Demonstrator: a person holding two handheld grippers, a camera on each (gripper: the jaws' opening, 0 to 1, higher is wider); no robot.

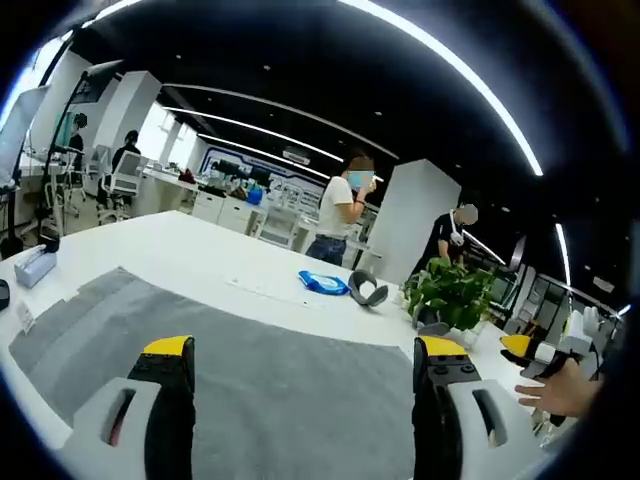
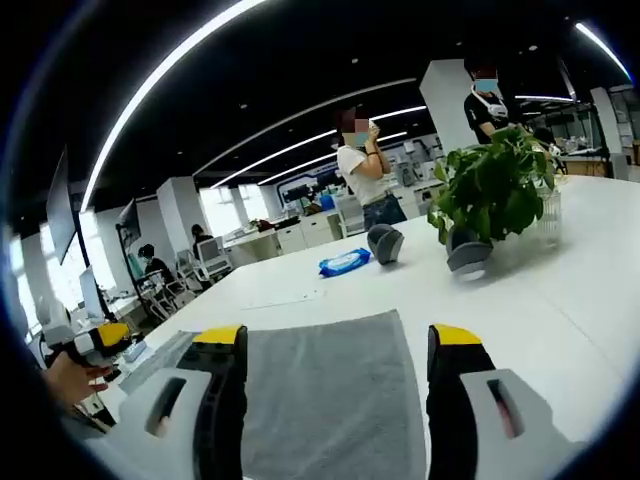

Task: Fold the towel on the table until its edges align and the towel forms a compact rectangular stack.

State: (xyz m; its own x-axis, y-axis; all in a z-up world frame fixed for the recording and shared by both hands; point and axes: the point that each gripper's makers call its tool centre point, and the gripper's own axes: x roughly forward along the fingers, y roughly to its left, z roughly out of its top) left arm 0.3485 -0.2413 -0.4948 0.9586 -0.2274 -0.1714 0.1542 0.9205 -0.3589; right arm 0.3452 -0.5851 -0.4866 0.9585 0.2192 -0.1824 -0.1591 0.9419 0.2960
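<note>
- Left gripper [image 1: 303, 370] held wide open, nothing between its yellow-tipped jaws, poised over the grey towel [image 1: 250, 370].
- Right gripper [image 2: 340, 360] likewise spread apart and empty, above the towel [image 2: 325, 395] in the right gripper view.
- Towel lay flat on the white bench [image 1: 200, 250], running under and ahead of both grippers; whether the jaws touched the cloth could not be told.
- Seen in the left gripper view, a paler grey strip along the towel's far-left side.
- Ahead of the left gripper and a little right of it, past the towel's far edge: a blue packet [image 1: 323, 283] and, just beside it, a grey rounded object [image 1: 367, 291].
- Further right of that, a potted plant [image 1: 450, 293] on the bench.
- Far left of the left gripper, a small pale box [image 1: 35, 266] near the bench edge.
- At the right border of the left gripper view, a hand [image 1: 560, 388] on the other gripper.
- Ahead of the right gripper: the blue packet [image 2: 345, 262], the grey object [image 2: 385, 243] and, to the right, the potted plant [image 2: 495, 195].
- At the left border of the right gripper view, a hand [image 2: 70, 380] holding the other gripper.
- Beyond the bench, a standing person in a white top [image 1: 340, 215].
</note>
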